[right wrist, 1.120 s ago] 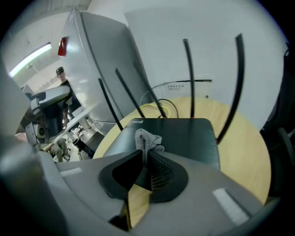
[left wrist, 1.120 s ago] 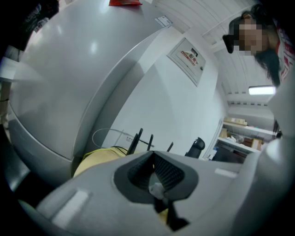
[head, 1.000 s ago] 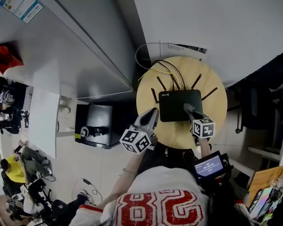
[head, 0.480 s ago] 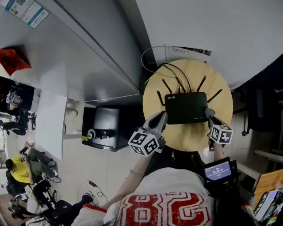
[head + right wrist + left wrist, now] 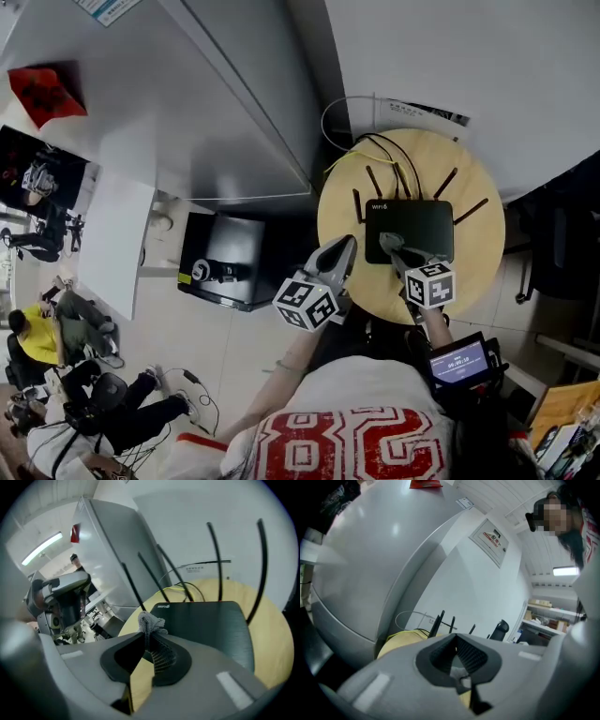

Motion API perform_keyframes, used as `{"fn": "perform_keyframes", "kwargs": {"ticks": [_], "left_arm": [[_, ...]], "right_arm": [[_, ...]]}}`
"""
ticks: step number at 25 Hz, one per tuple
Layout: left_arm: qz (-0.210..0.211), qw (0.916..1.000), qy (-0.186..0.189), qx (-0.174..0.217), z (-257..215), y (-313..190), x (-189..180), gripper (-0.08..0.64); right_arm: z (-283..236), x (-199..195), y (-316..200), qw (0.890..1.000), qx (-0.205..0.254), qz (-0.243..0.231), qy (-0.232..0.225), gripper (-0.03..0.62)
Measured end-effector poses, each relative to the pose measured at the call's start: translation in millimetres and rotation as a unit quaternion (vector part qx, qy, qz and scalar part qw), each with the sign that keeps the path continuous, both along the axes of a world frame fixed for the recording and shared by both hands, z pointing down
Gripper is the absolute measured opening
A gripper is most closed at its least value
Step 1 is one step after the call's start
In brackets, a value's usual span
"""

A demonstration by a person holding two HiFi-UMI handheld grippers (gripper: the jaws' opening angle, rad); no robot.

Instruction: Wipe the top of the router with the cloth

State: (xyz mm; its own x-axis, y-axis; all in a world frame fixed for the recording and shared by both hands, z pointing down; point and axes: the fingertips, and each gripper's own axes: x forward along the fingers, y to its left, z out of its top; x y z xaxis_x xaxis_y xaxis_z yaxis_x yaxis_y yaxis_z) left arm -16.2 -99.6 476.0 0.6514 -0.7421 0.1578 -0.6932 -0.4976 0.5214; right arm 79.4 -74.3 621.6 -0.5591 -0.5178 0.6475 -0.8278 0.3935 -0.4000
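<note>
Since half a second ago the right gripper (image 5: 389,242) has swung from the router's (image 5: 412,225) front right corner back over the left half of its top, which reads as a return stroke of the wipe; the left gripper (image 5: 345,246) has hardly shifted against the bench (image 5: 336,202).

At the left, the left gripper hangs at the round bench's near left edge, just beside the router but not touching it; its fingers are closed together, and its own view shows only a small pale patch deep between them that I cannot identify; it seems parked there to keep clear of the wiping path, not to steady anything.

In the middle of the bench the router lies flat with its antennas fanned out towards the wall and its cables (image 5: 380,142) trailing off the far edge, so the near side is the open side to work from.

To the right, the right gripper reaches in from that near side, fingers clamped on the cloth (image 5: 151,623), a grey bunch standing out past the tips; held that way, the cloth meets the dark lid and not the hard fingers; it sits over the front left part of the top, near the printed corner, so the wipe looks well under way.
</note>
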Motion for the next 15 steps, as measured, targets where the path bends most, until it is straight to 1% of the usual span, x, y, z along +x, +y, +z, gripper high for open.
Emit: {"fn": "perform_keyframes", "kwargs": {"ticks": [3, 6, 10, 15], "left_arm": [[-0.01, 0.9999, -0.001, 0.002, -1, 2, -10, 0.002], [-0.018, 0.9998, -0.003, 0.003, -2, 3, -18, 0.002], [-0.02, 0.9998, -0.004, 0.003, -2, 0, -21, 0.002], [0.0, 1.0, 0.0, -0.001, 3, 1, -7, 0.002]], "right_arm": [[6, -33, 8, 0.999, -0.006, -0.053, 0.003, 0.035], [15, -44, 16, 0.997, -0.017, -0.077, 0.014, 0.035], [23, -39, 18, 0.997, -0.026, -0.073, 0.022, 0.035], [25, -19, 23, 0.998, -0.029, -0.047, 0.026, 0.035]]}}
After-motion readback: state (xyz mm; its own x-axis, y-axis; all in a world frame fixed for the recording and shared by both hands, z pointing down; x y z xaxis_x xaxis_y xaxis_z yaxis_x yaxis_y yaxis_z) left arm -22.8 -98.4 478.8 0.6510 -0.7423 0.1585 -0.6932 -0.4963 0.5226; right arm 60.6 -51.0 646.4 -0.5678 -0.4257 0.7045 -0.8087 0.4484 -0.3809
